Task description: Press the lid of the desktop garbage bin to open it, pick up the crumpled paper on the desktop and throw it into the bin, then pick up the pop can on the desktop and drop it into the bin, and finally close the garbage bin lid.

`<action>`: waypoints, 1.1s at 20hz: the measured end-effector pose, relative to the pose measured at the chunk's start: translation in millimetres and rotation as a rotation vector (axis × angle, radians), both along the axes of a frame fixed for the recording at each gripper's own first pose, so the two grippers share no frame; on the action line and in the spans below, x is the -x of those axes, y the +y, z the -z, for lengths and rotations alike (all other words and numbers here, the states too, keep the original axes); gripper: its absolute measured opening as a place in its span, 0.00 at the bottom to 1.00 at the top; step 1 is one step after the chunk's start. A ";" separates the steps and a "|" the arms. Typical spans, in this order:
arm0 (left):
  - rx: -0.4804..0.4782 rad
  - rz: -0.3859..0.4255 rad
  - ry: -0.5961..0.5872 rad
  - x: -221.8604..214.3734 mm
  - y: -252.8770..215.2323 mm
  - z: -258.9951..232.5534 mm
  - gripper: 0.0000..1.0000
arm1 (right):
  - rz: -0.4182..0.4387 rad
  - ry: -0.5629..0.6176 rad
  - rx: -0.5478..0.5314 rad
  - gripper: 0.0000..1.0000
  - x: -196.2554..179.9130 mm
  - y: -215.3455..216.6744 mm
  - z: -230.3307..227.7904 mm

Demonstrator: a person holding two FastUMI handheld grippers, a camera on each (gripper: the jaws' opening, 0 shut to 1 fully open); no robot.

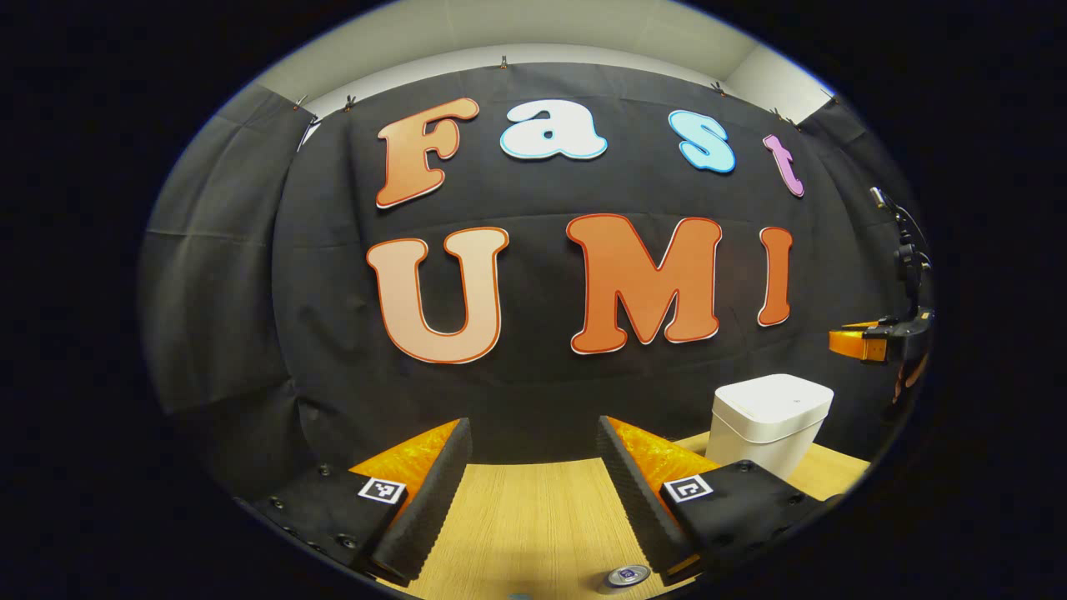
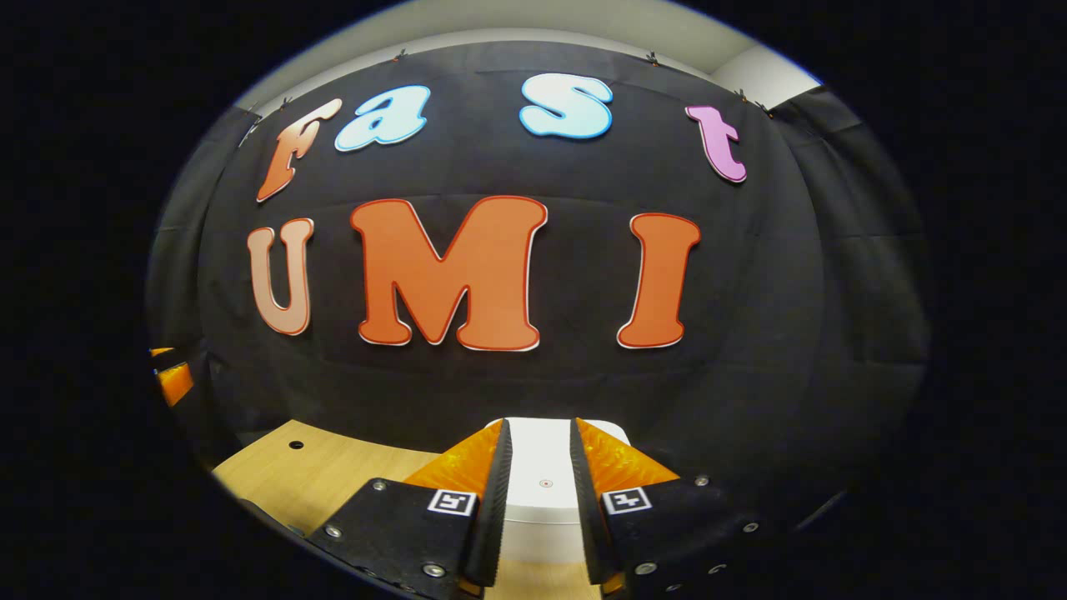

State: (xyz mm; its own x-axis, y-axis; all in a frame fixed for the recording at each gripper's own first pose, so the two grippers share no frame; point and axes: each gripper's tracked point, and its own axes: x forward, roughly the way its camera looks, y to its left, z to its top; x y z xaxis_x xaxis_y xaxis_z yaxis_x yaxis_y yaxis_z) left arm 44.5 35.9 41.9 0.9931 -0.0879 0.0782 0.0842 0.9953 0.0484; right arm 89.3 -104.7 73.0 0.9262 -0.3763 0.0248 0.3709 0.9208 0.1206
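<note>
Wooden desktop [image 1: 533, 508] | closed bin [image 2: 546, 483] at 6 o'clock under right gripper [image 2: 538, 492], narrowly parted, empty | left gripper [image 1: 533, 492] wide, empty | off-centre press may tip bin | can [image 1: 628, 575], probably, at 5 o'clock

Light wooden table [image 1: 533, 517], grain running lengthwise, with a small dark hole [image 2: 296, 445] near one edge. Standing on it: white bin [image 1: 768, 421], lid down, and a can [image 1: 627, 575], top showing.

recording booth — black cloth wall [image 1: 533, 400] | wooden desktop [image 1: 525, 517] — clips along top edge
</note>
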 end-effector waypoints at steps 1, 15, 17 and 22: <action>-0.001 -0.004 0.005 1.3 0.3 2.0 0.96 | 0.013 0.009 -0.004 0.36 -1.7 -7.0 3.2; -0.013 -0.092 0.059 9.6 12.2 12.7 0.99 | -0.085 0.171 -0.059 0.01 -63.7 -8.3 74.7; -0.017 -0.107 0.067 10.0 15.2 14.1 0.99 | -0.094 0.201 -0.069 0.01 -69.4 -8.5 87.6; -0.018 -0.137 0.086 14.7 20.3 19.1 0.99 | -0.126 0.235 -0.081 0.01 -80.5 -2.9 104.1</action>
